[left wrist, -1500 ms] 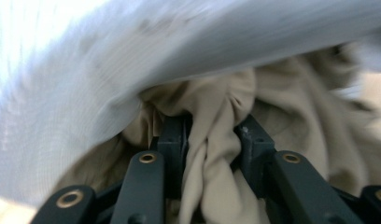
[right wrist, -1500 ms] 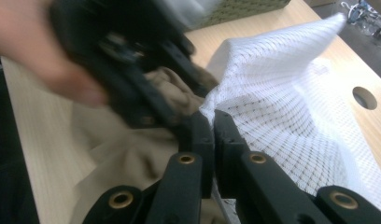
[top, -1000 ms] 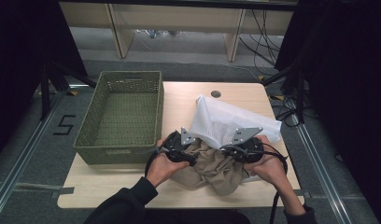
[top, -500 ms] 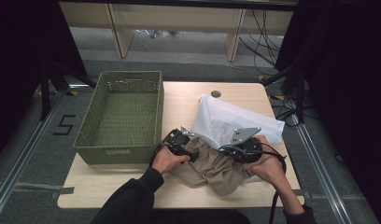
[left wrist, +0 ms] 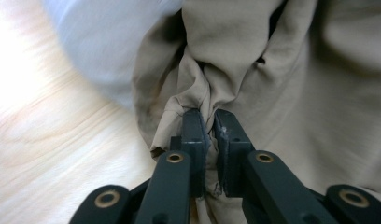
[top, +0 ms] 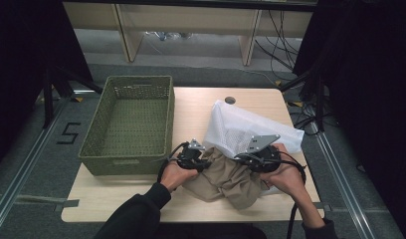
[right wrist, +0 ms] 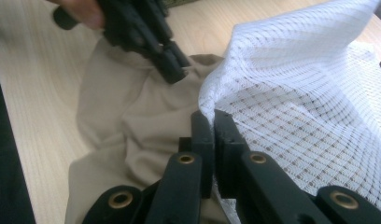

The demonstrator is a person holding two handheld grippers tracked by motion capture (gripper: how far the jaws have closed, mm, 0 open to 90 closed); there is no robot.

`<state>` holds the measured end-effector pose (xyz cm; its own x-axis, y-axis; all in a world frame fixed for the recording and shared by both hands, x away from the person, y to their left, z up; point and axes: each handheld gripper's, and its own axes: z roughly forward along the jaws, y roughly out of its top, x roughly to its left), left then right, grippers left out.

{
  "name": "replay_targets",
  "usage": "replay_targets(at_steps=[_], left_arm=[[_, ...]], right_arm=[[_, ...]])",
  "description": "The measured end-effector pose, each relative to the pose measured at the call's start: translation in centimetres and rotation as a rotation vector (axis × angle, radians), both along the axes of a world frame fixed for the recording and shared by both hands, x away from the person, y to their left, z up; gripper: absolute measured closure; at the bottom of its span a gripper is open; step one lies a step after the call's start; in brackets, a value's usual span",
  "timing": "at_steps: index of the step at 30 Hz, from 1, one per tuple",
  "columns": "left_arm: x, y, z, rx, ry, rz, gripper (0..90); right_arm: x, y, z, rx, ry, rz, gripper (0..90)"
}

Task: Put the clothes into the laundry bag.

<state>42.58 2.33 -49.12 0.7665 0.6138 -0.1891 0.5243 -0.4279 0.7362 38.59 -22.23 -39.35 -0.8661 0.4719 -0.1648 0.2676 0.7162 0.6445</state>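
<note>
A crumpled tan cloth (top: 230,180) lies at the table's front, its far part tucked under a white mesh bag (top: 243,128). My left gripper (top: 207,163) is at the cloth's left side. Its jaws are shut on a bunched fold of the tan cloth (left wrist: 235,70), as the left gripper view (left wrist: 208,117) shows. My right gripper (top: 239,160) sits at the bag's near edge. In the right gripper view (right wrist: 211,116) its jaws are pinched on the rim of the mesh bag (right wrist: 296,93), with the tan cloth (right wrist: 132,116) below and the left gripper (right wrist: 172,67) beyond.
A green woven basket (top: 132,122) stands empty on the table's left half, close to my left hand. The wooden tabletop (top: 116,204) has a small round hole (top: 230,100) at the back. Cables hang off the right side past the table edge.
Both grippers have drifted slightly toward the front edge while keeping their holds. The cloth and the bag's rim have shifted a little with them.
</note>
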Motion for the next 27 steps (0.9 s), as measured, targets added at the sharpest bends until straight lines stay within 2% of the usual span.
replay_targets(at_steps=[1, 2, 5, 7, 9, 10, 11, 12, 13, 14, 15, 16, 17, 18, 19, 20, 21, 22, 23, 24, 25, 26, 27], left_arm=[[-0.7, -0.3, 0.5, -0.016, -0.012, -0.004, 83.3], [-1.3, -0.4, 1.1, -0.005, -0.030, -0.025, 83.5], [-2.8, -1.8, 2.5, -0.068, -0.046, -0.052, 83.9], [-3.6, -3.3, 3.1, -0.097, -0.066, -0.073, 84.0], [-4.2, -4.6, 3.3, -0.104, -0.086, -0.088, 83.9], [-4.0, -4.9, 3.3, -0.085, -0.097, -0.111, 83.9], [-3.7, -5.0, 3.2, -0.087, -0.106, -0.103, 83.9], [-3.3, -5.0, 3.0, -0.094, -0.097, -0.069, 83.9], [-2.6, -4.8, 2.8, -0.102, -0.110, -0.043, 84.0], [-2.0, -4.4, 2.7, -0.090, -0.126, -0.031, 84.2], [-1.4, -4.0, 2.6, -0.094, -0.131, 0.026, 84.2], [-1.1, -3.8, 2.6, -0.106, -0.129, 0.046, 84.2], [-0.9, -3.7, 2.7, -0.136, -0.122, 0.058, 84.2], [-0.9, -3.5, 2.7, -0.138, -0.124, 0.053, 83.7], [-1.0, -3.5, 2.8, -0.132, -0.123, 0.025, 82.2], [-1.3, -3.5, 2.9, -0.111, -0.123, 0.002, 78.3], [-1.8, -3.1, 3.2, -0.060, -0.116, -0.029, 72.4], [-2.1, -2.9, 3.2, -0.034, -0.112, -0.019, 57.8], [-2.2, -2.6, 3.1, -0.013, -0.092, -0.005, 49.4], [-2.2, -2.2, 2.9, 0.001, -0.065, 0.004, 41.8], [-2.2, -1.9, 2.6, 0.020, -0.037, 0.022, 35.1], [-2.3, -1.7, 2.1, 0.023, -0.004, 0.032, 29.7], [-2.4, -1.6, 1.5, 0.030, 0.016, 0.038, 26.7]], right_arm=[[0.0, -0.1, 0.0, 0.002, 0.001, -0.001, 89.3], [0.0, -0.1, 0.1, 0.003, -0.004, 0.000, 89.3], [-0.1, 0.0, 0.2, 0.013, 0.000, -0.006, 89.3], [-0.2, 0.5, 0.3, 0.001, -0.011, 0.013, 89.4], [-0.4, 0.9, 0.5, 0.006, -0.019, 0.020, 89.4], [-0.4, 0.9, 0.6, 0.003, -0.020, 0.023, 89.4], [-0.5, 0.8, 0.7, 0.008, -0.020, 0.025, 89.4], [-0.7, 0.7, 0.8, 0.015, -0.022, 0.022, 89.4], [-0.8, 0.6, 1.0, 0.019, -0.021, 0.030, 89.4], [-1.0, 0.5, 1.2, 0.022, -0.024, 0.030, 89.4], [-1.1, 0.4, 1.4, 0.027, -0.025, 0.030, 89.5], [-1.2, 0.3, 1.6, 0.026, -0.036, 0.030, 89.4], [-1.3, 0.3, 1.7, 0.032, -0.033, 0.031, 89.4], [-1.3, 0.2, 1.8, 0.030, -0.033, 0.031, 89.4], [-1.4, 0.2, 1.8, 0.032, -0.034, 0.033, 89.4], [-1.3, 0.1, 1.7, 0.030, -0.032, 0.030, 89.4], [-1.3, 0.0, 1.6, 0.030, -0.022, 0.017, 89.4], [-1.2, -0.1, 1.2, 0.017, -0.011, 0.014, 89.4], [-1.1, 0.0, 1.0, 0.014, -0.021, 0.022, 89.4], [-1.1, -0.1, 1.0, 0.008, 0.001, 0.018, 89.4], [-1.0, 0.0, 1.0, 0.005, -0.006, 0.032, 89.4], [-1.1, 0.1, 0.9, 0.007, -0.014, 0.015, 89.4], [-1.1, 0.1, 0.8, 0.004, -0.017, 0.022, 89.3]])
